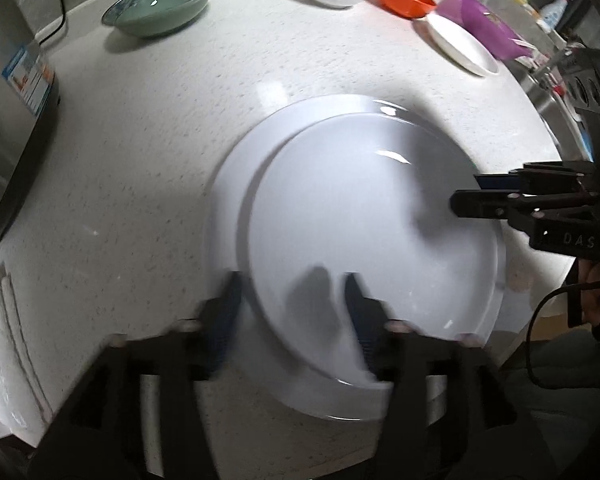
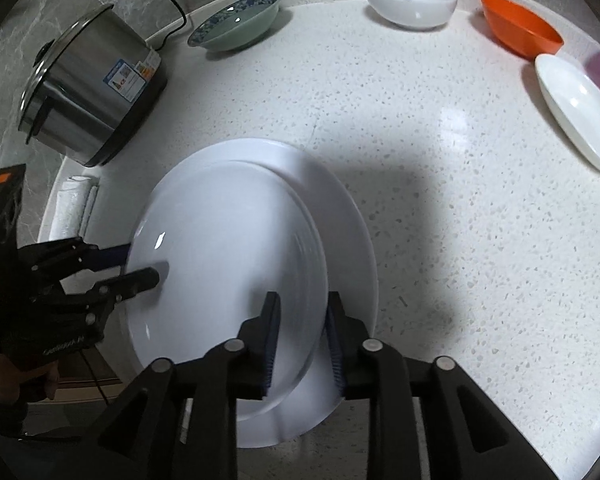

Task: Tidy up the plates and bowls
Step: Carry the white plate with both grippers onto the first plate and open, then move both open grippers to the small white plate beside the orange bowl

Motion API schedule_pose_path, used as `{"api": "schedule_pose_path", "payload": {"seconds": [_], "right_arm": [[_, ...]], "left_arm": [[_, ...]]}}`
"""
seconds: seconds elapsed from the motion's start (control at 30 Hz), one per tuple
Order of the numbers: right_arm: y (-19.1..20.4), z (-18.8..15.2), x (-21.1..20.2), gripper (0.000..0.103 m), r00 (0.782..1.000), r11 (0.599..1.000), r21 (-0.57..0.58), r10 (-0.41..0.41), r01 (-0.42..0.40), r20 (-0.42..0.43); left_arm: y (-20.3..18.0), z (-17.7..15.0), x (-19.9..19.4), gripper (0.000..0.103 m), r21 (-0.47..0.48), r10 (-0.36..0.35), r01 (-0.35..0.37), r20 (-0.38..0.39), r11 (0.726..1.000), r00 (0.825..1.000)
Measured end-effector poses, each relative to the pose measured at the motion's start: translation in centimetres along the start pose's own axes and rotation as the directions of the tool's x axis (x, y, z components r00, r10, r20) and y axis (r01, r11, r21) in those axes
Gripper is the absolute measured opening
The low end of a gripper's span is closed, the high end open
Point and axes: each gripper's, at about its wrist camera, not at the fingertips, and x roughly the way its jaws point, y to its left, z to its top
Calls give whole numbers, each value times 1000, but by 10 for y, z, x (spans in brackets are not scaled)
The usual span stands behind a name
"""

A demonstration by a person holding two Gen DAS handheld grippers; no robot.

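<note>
Upper plate (image 2: 220,248) on lower plate (image 2: 352,240); cooker (image 2: 88,88) beside, bowls beyond.

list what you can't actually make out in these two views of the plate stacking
- Left gripper grip: left wrist view is motion-blurred, so whether its fingers pinch the upper plate is unclear.
- Lower plate: mostly covered by the upper plate in both views; only a crescent shows.
- Purple container: cut off at the right wrist view's edge; in the left wrist view its contents are unreadable.
- Cooker label: too small to read.
</note>
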Motion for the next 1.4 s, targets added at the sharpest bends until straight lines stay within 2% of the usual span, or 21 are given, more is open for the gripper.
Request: {"api": "schedule_pose_path", "payload": {"seconds": [0.07,0.13,0.2,0.23,0.27,0.3,0.37,0.43,0.5,0.6,0.67,0.73,0.83,0.93,1.0,1.07,1.17,1.27,1.4], "right_arm": [[6,0,-1,45,1000,1000,-12,-16,16,13],[9,0,-1,50,999,1000,-8,-25,25,24],[7,-1,-6,57,999,1000,15,-22,21,42],[6,-2,-11,61,998,1000,24,-16,14,60],[3,-3,-21,68,996,999,35,11,-14,92],[0,-4,-30,72,992,998,43,37,-43,121],[-12,-4,-48,88,979,993,70,85,-99,186],[-31,-6,-64,91,961,979,120,130,-163,243],[-61,-8,-79,91,950,962,194,132,-191,282],[-111,-8,-98,91,939,936,288,100,-201,330],[-146,-7,-112,91,932,919,339,73,-202,356],[-176,-5,-123,91,926,903,379,49,-201,375],[-224,6,-137,91,917,877,441,-1,-190,398],[-260,16,-139,91,915,852,487,-21,-194,402],[-284,24,-133,89,916,826,523,-20,-210,400],[-306,27,-123,79,922,795,562,-10,-227,386],[-330,35,-106,65,934,770,592,13,-237,357],[-343,46,-93,63,937,772,585,41,-250,346],[-356,51,-85,63,937,761,590,65,-270,344]], "left_arm": [[-2,0,-1,68,7,5,-5,10,1000,1000],[-1,-1,-2,69,7,4,-4,19,1000,1000],[0,-2,-8,80,-5,0,0,31,1000,1000],[3,-2,-13,88,-20,-15,16,42,1000,999],[7,-2,-19,100,-34,-29,31,54,999,998],[13,0,-25,103,-53,-45,49,71,997,996],[24,6,-38,103,-83,-70,78,93,994,993],[28,25,-50,103,-95,-77,87,112,992,991],[31,42,-63,103,-91,-82,96,142,991,986],[26,81,-73,103,-77,-131,146,172,986,976],[11,112,-70,103,-51,-143,153,163,987,976],[-7,144,-61,103,-51,-194,202,135,978,972],[-36,191,-44,103,-52,-232,238,106,970,967],[-69,236,-20,103,-16,-192,194,91,981,977],[-90,263,0,103,-26,-199,201,82,979,977],[-105,291,23,102,-37,-197,200,68,979,978],[-123,327,59,101,-30,-175,176,42,984,984],[-137,352,88,101,-33,-174,175,16,984,985],[-151,360,117,100,-14,-154,153,-25,988,988]]}}
